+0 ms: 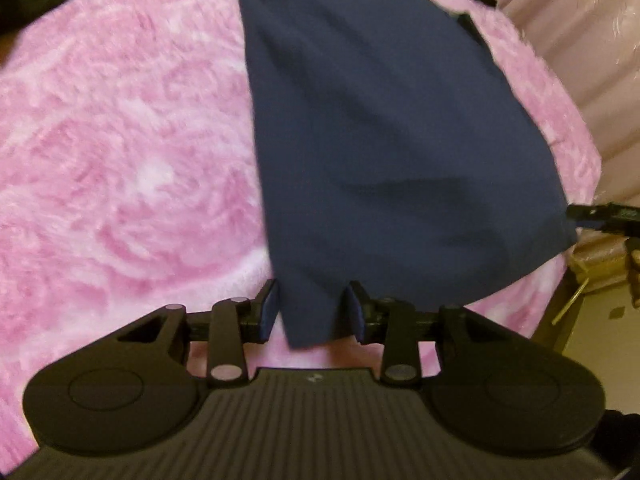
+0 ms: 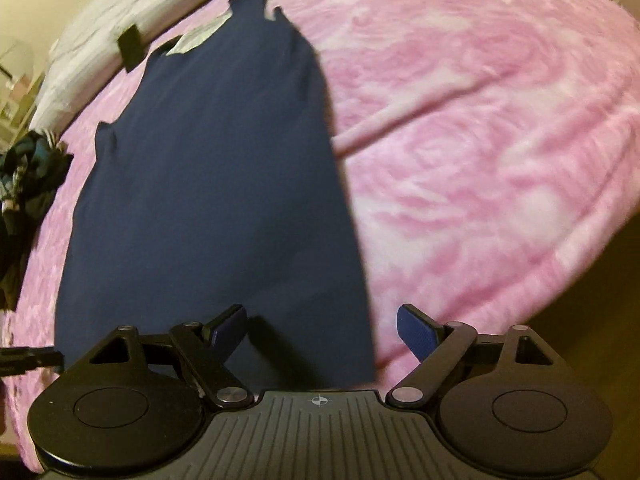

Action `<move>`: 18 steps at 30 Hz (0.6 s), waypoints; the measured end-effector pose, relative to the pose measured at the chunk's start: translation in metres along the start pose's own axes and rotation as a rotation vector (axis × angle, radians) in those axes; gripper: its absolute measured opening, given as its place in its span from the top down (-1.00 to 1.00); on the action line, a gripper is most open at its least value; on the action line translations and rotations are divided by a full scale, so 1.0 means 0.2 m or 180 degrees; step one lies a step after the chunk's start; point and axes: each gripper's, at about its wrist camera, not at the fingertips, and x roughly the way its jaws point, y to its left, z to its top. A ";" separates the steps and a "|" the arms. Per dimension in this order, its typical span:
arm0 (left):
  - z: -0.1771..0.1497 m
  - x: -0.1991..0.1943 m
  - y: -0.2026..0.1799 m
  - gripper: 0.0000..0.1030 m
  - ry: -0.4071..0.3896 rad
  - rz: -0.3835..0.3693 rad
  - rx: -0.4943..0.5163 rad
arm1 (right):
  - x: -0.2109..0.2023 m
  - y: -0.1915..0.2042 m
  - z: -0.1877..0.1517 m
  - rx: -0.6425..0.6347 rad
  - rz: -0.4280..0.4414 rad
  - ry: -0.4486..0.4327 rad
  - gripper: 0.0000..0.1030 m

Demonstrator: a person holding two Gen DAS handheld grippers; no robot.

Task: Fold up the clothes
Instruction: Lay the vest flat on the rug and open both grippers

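Observation:
A navy sleeveless garment [image 1: 380, 140] lies flat on a pink fleece blanket [image 1: 120, 160], its pale neck label at the far end. My left gripper [image 1: 312, 312] points down at its near hem. The jaws stand partly apart, and a narrow flap of the hem lies between the blue pads [image 1: 267, 314] without being pinched. In the right wrist view the same garment [image 2: 208, 180] stretches away over the blanket [image 2: 480, 140]. My right gripper [image 2: 328, 332] is wide open over the garment's near right corner, gripping nothing. Each gripper's tip shows at the edge of the other's view.
A heap of dark and striped clothes [image 2: 28, 176] sits at the blanket's left edge. White bedding [image 2: 120, 8] and a small black object [image 2: 130, 46] lie beyond the garment. Pink plastic-covered folds [image 1: 580, 40] run along the bed's right side, with floor [image 1: 600, 340] below.

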 end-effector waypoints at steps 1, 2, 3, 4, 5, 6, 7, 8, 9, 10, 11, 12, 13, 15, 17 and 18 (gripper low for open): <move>0.00 0.01 -0.01 0.46 0.0024 0.0025 0.0044 | 0.00 -0.01 -0.01 0.0027 0.0051 0.0001 -0.65; 0.01 0.01 -0.02 0.62 0.0045 0.0035 0.0080 | 0.00 -0.03 -0.01 0.0049 0.0126 0.0009 -0.65; 0.01 0.01 -0.02 0.72 0.0087 0.0015 0.0099 | 0.00 -0.04 -0.01 0.0104 0.0257 0.0018 -0.64; 0.02 0.00 -0.01 0.95 0.0128 -0.0040 0.0095 | 0.00 -0.06 0.00 0.0195 0.0447 0.0032 -0.64; 0.03 -0.01 -0.01 0.95 0.0142 -0.0082 0.0091 | 0.01 -0.08 0.01 0.0298 0.0645 0.0064 -0.61; 0.03 -0.03 -0.01 0.96 0.0136 -0.0082 0.0121 | 0.02 -0.10 0.02 0.0354 0.0752 0.0126 -0.43; 0.04 -0.05 -0.02 0.96 0.0129 -0.0083 0.0151 | 0.04 -0.10 0.03 0.0368 0.0779 0.0201 0.19; 0.04 -0.07 -0.02 0.97 0.0116 -0.0079 0.0179 | 0.05 -0.11 0.04 0.0381 0.0805 0.0277 0.74; 0.04 -0.10 -0.03 0.97 0.0090 -0.0064 0.0199 | 0.06 -0.12 0.06 0.0411 0.0777 0.0348 0.76; 0.04 -0.12 -0.04 0.97 0.0062 -0.0050 0.0204 | 0.06 -0.14 0.08 0.0461 0.0735 0.0401 0.87; 0.04 -0.16 -0.05 0.97 0.0038 -0.0042 0.0198 | 0.03 -0.14 0.11 0.0450 0.0688 0.0427 0.90; 0.04 -0.19 -0.06 0.98 0.0014 -0.0034 0.0192 | 0.00 -0.14 0.15 0.0382 0.0612 0.0444 0.91; 0.03 -0.23 -0.07 0.98 -0.0007 -0.0032 0.0191 | -0.05 -0.13 0.19 0.0307 0.0556 0.0445 0.93; 0.02 -0.32 -0.12 0.98 -0.0066 -0.0036 0.0192 | -0.19 -0.11 0.25 0.0120 0.0434 0.0404 0.95; 0.00 -0.41 -0.20 0.98 -0.0128 -0.0070 0.0181 | -0.33 -0.10 0.31 -0.0073 0.0299 0.0356 0.95; -0.01 -0.44 -0.25 0.98 -0.0130 -0.0111 0.0172 | -0.38 -0.10 0.33 -0.0158 0.0203 0.0354 0.95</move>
